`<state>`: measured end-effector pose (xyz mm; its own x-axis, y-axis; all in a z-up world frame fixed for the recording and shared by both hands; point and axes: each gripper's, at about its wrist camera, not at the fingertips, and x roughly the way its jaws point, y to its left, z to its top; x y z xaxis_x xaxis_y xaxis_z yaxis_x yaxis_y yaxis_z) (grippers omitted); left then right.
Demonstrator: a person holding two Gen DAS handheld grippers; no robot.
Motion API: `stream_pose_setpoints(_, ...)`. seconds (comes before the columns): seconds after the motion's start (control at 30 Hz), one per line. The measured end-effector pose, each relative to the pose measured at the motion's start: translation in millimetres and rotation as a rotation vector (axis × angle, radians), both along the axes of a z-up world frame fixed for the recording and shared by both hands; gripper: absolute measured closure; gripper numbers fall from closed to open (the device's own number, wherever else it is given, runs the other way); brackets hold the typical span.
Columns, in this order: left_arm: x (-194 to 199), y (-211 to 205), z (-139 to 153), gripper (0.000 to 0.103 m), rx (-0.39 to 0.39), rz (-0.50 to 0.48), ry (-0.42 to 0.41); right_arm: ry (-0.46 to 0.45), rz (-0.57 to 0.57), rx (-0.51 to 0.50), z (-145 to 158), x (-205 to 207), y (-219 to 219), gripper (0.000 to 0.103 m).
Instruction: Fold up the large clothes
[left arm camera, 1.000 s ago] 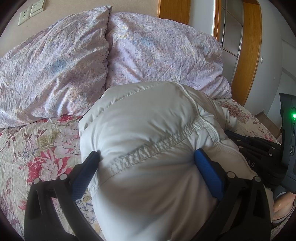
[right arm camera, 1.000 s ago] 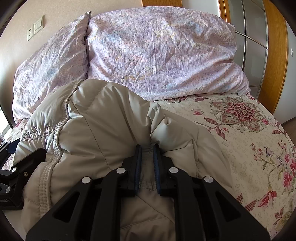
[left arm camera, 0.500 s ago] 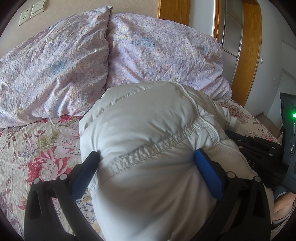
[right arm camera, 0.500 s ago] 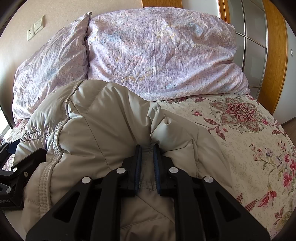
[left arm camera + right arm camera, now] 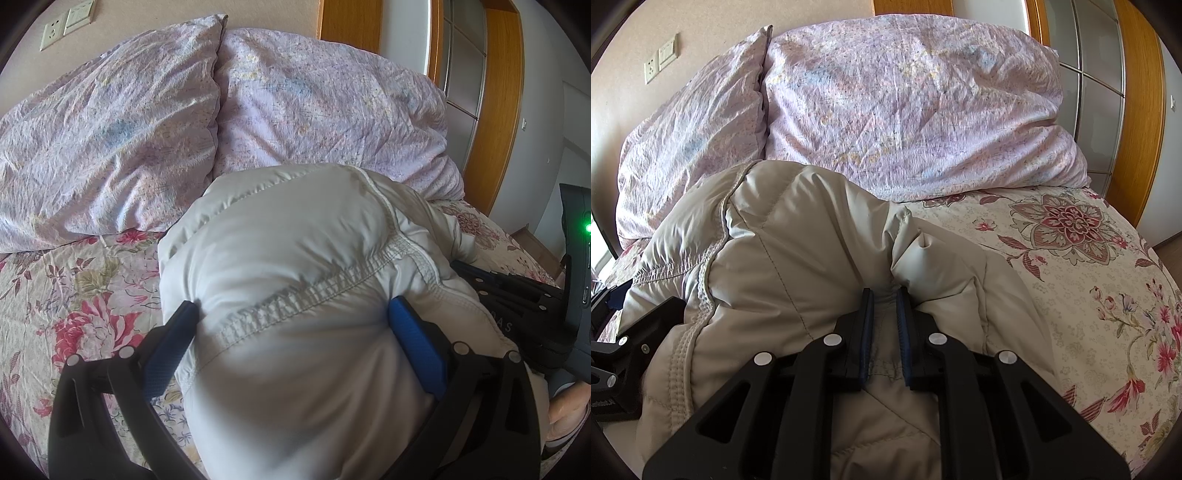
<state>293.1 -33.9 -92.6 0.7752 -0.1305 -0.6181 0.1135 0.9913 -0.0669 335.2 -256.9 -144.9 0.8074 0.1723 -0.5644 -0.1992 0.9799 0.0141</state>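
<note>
On the bed (image 5: pixel 1089 295), my right hand-held gripper (image 5: pixel 884 314) pinches the puffy jacket (image 5: pixel 798 258); my left hand-held gripper (image 5: pixel 291 325) clamps its wide bulk. Mid-fold; next, I lay it flat.

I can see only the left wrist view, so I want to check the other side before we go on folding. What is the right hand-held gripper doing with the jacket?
Observer: The right hand-held gripper is shut on a thin pinch of the padded jacket, its blue pads nearly together.
Operator: Does the fabric bulge around it, as on my side?
Observer: Yes, it puffs up on both sides of the pinch, but only a narrow fold lies between the pads, while the left hand-held gripper spans a wide bundle.
Operator: Is the bed free on the right?
Observer: The floral bedsheet lies bare to the right of the jacket, and a lilac pillow sits behind it.
</note>
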Motion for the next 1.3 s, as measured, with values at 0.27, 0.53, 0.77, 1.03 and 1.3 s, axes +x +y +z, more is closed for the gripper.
stream_pose_setpoints(0.27,-6,8,15,0.002,-0.023,0.04,0.056,0.057,0.026,0.011,8,6,-4,0.09)
stream_pose_setpoints(0.53,-29,71,33,0.002,-0.206,0.069,0.149,0.176,0.033,0.289,57,-22,-90,0.023)
stream_pose_setpoints(0.77,-24,84,17,0.002,-0.338,0.049,0.253,0.37,0.059,0.432,37,-7,-112,0.017)
stream_pose_setpoints(1.03,-20,71,8,0.002,-0.361,-0.012,0.299,0.528,0.071,0.48,1,6,-105,0.001)
stream_pose_setpoints(1.3,-15,62,-2,0.002,-0.374,-0.032,0.309,0.59,0.119,0.516,-14,17,-106,0.001)
